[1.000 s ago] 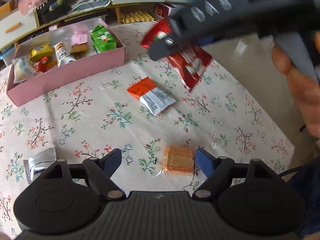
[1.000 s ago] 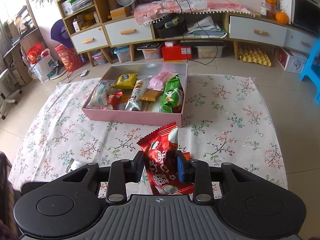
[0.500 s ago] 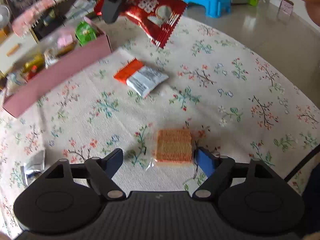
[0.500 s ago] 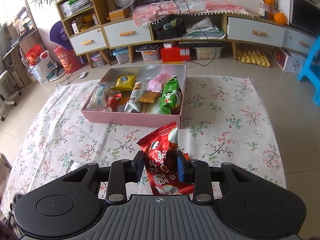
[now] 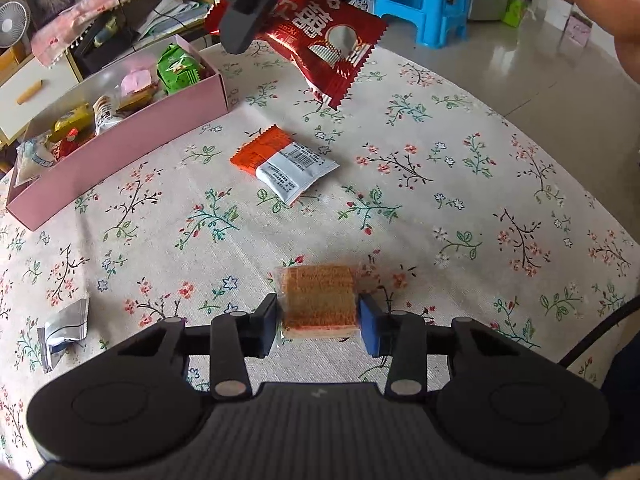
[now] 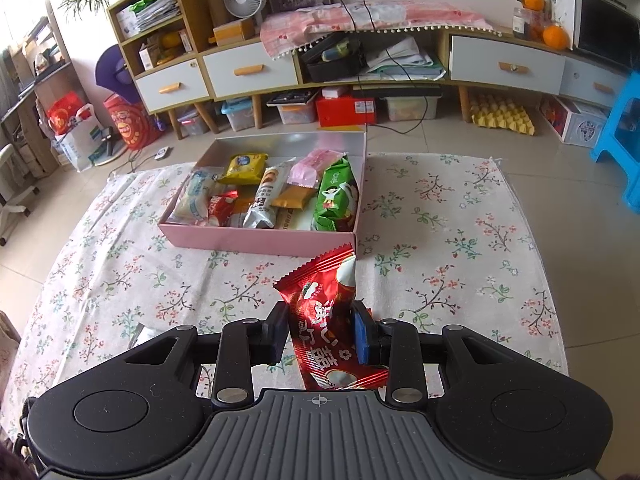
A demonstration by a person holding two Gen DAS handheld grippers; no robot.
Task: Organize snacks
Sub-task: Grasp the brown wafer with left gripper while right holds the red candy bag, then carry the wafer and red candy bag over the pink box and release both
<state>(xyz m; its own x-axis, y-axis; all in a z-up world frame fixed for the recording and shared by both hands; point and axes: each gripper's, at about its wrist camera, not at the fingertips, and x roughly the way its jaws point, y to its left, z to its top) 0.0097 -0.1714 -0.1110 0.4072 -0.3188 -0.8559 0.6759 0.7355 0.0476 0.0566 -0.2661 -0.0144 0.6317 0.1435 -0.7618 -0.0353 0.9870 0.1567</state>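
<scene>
My left gripper (image 5: pixel 318 322) has its jaws closed against both sides of a clear-wrapped brown wafer cake (image 5: pixel 318 298) lying on the floral cloth. My right gripper (image 6: pixel 320 334) is shut on a red snack packet (image 6: pixel 330 320) and holds it in the air in front of the pink box (image 6: pixel 256 240), which holds several snacks. In the left wrist view the red packet (image 5: pixel 320 40) hangs high, right of the pink box (image 5: pixel 120 152). An orange-and-white packet (image 5: pixel 284 164) lies on the cloth between them.
A small silver packet (image 5: pixel 64 332) lies at the cloth's left. The floral cloth (image 6: pixel 440 240) is spread on a tiled floor. A low cabinet with drawers (image 6: pixel 360 64) stands behind the box. A blue stool (image 5: pixel 428 4) stands at the far right.
My left gripper has moved forward and closed its jaws in on the wafer cake. My right gripper has stayed shut on the red packet and drifted slightly closer to the box.
</scene>
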